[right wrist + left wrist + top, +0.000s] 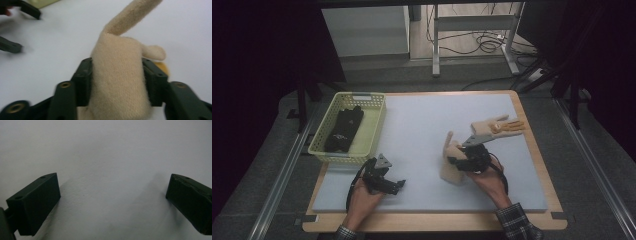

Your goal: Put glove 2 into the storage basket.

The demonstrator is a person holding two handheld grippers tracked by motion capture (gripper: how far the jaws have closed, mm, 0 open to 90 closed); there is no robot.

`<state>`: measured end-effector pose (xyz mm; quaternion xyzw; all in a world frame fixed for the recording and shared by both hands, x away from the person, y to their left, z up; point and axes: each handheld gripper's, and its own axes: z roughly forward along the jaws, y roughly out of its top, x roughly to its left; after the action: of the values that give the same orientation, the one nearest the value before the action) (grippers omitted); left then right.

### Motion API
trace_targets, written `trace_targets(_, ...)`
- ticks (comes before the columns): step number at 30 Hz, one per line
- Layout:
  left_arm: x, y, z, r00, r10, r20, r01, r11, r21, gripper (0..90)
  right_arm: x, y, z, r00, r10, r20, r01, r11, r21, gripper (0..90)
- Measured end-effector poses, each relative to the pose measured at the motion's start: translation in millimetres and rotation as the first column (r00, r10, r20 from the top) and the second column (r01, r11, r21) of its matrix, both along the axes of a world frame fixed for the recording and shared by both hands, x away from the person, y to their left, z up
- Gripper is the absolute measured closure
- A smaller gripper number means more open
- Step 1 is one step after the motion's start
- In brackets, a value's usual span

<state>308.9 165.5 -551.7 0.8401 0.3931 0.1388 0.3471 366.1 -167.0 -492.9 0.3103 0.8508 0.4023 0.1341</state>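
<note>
A beige knitted glove (451,170) stands on the pale blue mat (422,115) right of centre, one finger pointing up. My right gripper (463,161) is shut on it. In the right gripper view the pads press both sides of the glove (120,50) across its body, at the right gripper (117,72). A second beige glove (494,126) with orange fingertips lies flat farther back to the right. My left gripper (392,186) rests near the front left of the mat. Its jaws stand wide apart over bare mat in the left gripper view, with nothing in the left gripper (112,200).
A pale yellow plastic basket (377,120) sits at the mat's back left corner with black gloves (344,130) inside. The mat lies on a wooden tabletop (537,150). Beyond the table are a metal frame and loose cables on the floor.
</note>
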Motion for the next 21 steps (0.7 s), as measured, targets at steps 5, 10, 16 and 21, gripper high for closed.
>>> trace_targets(5, -0.3, -0.1, 0.0, 1.0, 0.001, -0.001, -0.001, 1.0, -0.002, 0.0, 1.5, 27.6, -19.1, 0.9961, 0.043, -0.076, -0.045, 0.999, -0.019, 19.2)
trace_targets(10, -0.2, 0.0, 0.0, 1.0, 0.0, -0.002, 0.0, 1.0, -0.001, 0.0, -1.3, 9.6, -11.1, 0.9979, 0.002, -0.065, -0.003, 1.0, -0.005, 15.3)
trace_targets(16, -0.1, 0.0, 0.0, 1.0, 0.0, -0.002, 0.0, 1.0, -0.001, 0.0, -4.0, -29.7, -9.8, 0.9959, -0.084, -0.035, 0.082, 0.995, -0.055, 64.0)
trace_targets(21, -0.1, 0.0, 0.0, 1.0, 0.0, -0.002, 0.0, 1.0, -0.001, 0.0, -0.2, -37.6, -29.1, 0.9926, -0.11, -0.053, 0.106, 0.992, -0.063, 76.3)
